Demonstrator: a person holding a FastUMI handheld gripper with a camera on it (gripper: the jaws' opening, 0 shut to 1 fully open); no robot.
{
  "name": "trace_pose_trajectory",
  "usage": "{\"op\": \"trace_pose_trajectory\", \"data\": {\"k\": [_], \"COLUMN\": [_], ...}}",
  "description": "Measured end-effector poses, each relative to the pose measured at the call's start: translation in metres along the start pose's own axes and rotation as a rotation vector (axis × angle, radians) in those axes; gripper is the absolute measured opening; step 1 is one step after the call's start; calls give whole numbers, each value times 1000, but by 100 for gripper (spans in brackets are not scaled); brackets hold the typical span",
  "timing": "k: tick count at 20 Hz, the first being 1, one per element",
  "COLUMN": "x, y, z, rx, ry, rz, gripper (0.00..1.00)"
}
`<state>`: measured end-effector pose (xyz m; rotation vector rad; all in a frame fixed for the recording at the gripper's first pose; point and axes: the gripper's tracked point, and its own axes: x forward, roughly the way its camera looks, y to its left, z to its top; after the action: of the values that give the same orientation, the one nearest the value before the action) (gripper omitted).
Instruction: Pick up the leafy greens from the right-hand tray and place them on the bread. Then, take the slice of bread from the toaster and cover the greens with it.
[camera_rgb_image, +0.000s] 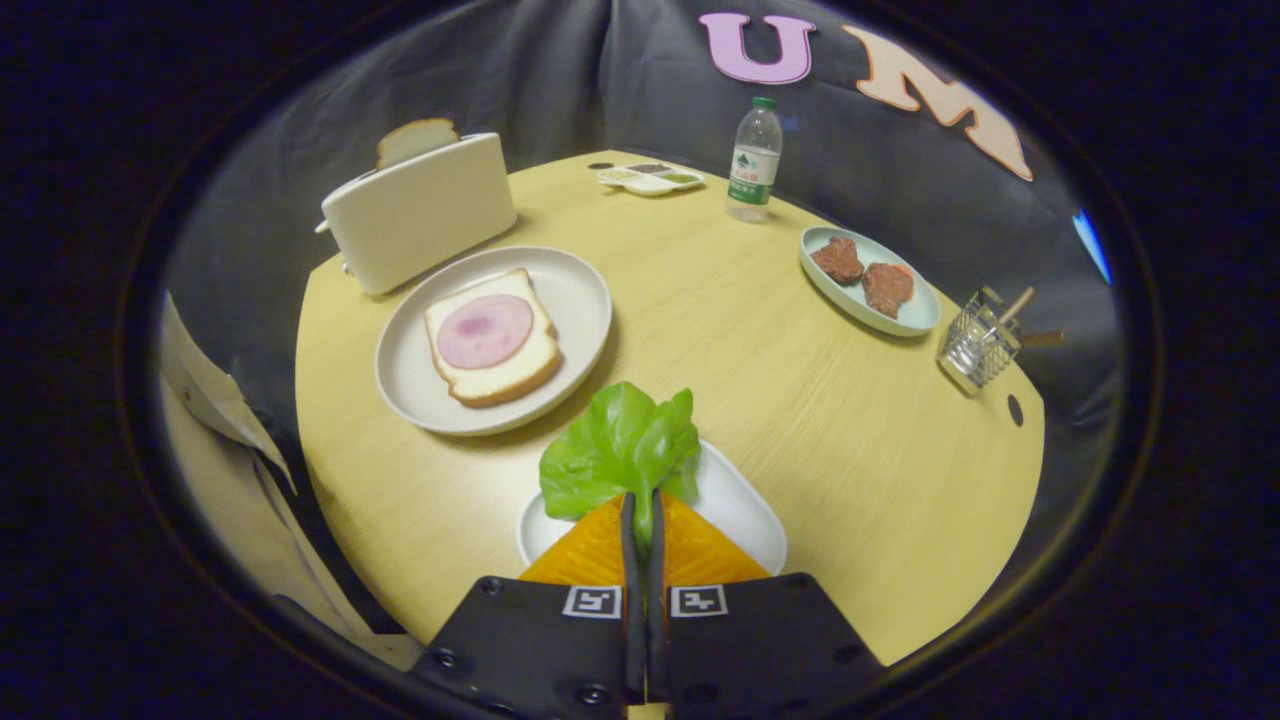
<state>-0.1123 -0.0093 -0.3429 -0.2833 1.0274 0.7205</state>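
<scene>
Step one in hand: gripper (641, 510) clamped on greens (620, 450) over tray (745, 505); next, carry to ham-topped bread (492, 337) on plate (570, 290), release.

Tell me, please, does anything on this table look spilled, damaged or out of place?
Nothing stands out. The gripper is shut on the leafy greens above the white tray. The bread with ham lies flat on its plate, and one slice stands in the toaster.
</scene>
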Motion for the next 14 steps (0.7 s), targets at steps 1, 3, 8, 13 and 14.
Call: {"op": "trace_pose_trajectory", "data": {"k": [1,3,8,13,14], "x": [-3,-8,-17,-18,-17], "y": [3,9,25,42,46], "z": [5,16,43,68,72], "rx": [-5,-15,-29,-45,-48], "ry": [-7,-22,-56,-79,-83], "rz": [-3,-10,-23,-18,-13], "gripper": [4,4,4,4,4]}}
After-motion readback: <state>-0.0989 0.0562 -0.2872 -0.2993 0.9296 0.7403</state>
